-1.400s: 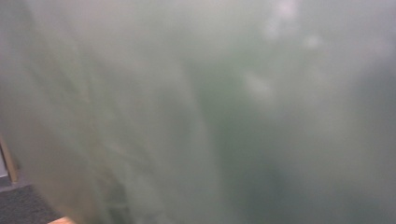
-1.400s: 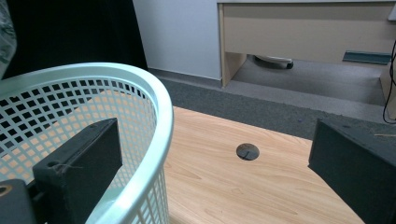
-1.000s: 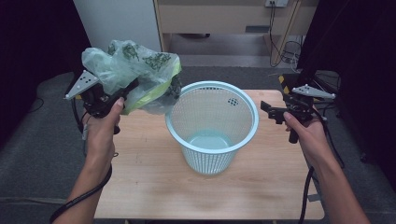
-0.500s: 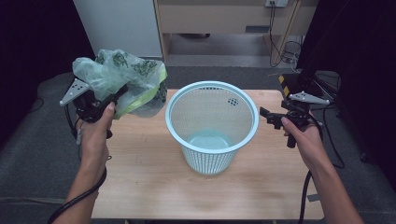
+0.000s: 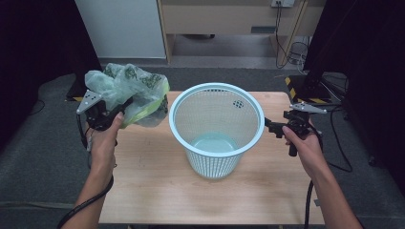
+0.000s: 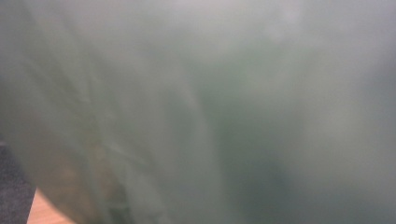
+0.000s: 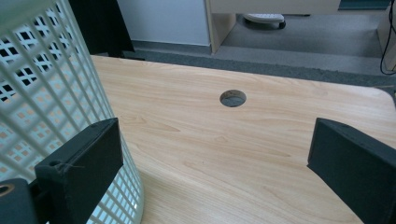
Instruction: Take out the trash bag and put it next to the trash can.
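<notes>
**High view: bag held beside the basket, not yet over it**

Your left claw (image 5: pixel 125 104) is clamped on the crumpled green plastic bag (image 5: pixel 130 93), held above the desk (image 5: pixel 157 186) just left of the blue mesh basket (image 5: pixel 217 131). Your right claw (image 7: pixel 212 161) stands wide with nothing in it, beside the basket wall. The bag is bulky and limp: let go before it is over the opening and it may drape over the rim (image 5: pixel 177 136) or slide outside. A nudge from the right claw could shift the light basket.

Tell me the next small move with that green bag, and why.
Probably carry the left gripper, shut on the crumpled green plastic bag, sideways over the basket's open rim. The bag hangs beside the basket, not above it, and the basket looks unlined.
</notes>
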Motion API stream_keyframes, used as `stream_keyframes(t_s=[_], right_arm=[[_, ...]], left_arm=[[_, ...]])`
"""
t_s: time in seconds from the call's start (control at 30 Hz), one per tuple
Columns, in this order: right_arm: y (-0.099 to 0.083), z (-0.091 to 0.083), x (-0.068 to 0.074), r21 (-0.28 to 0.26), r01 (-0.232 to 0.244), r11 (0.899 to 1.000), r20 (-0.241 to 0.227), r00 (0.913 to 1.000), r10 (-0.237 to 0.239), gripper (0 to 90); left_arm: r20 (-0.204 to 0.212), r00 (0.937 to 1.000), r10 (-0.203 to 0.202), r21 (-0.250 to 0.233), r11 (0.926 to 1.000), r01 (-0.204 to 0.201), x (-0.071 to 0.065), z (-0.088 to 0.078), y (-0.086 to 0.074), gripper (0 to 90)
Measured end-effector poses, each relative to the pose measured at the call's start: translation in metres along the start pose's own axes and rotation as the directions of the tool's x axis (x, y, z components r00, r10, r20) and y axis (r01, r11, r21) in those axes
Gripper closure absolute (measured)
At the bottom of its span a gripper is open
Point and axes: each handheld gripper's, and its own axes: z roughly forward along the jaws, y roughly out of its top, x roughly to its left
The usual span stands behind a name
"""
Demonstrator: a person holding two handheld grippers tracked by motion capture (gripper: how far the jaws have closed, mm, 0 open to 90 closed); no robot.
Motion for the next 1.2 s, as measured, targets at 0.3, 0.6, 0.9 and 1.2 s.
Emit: stream_keyframes(t_s=[0.3,0.6,0.9,1.2], right_arm=[[-0.017,0.012,-0.006,0.032,0.002,0.999,0.027,0.9996,-0.003,3.6],[-0.035,0.022,-0.013,0.065,-0.003,0.998,0.045,0.999,0.0,3.7],[-0.044,0.027,-0.014,0.082,-0.005,0.997,0.059,0.9983,0.0,3.8],[-0.051,0.032,-0.015,0.111,-0.002,0.994,0.076,0.9971,-0.006,3.9]], left_arm=[[-0.037,0.9993,-0.007,0.05,0.9987,0.009,0.014,0.01,-0.034,87.6],[-0.05,0.9987,-0.011,0.097,0.9952,0.016,0.017,0.023,-0.067,87.4],[-0.054,0.9985,0.007,0.12,0.9927,-0.001,0.015,0.03,-0.092,87.1],[-0.044,0.9988,0.023,0.143,0.9895,-0.016,0.011,0.034,-0.108,86.7]])
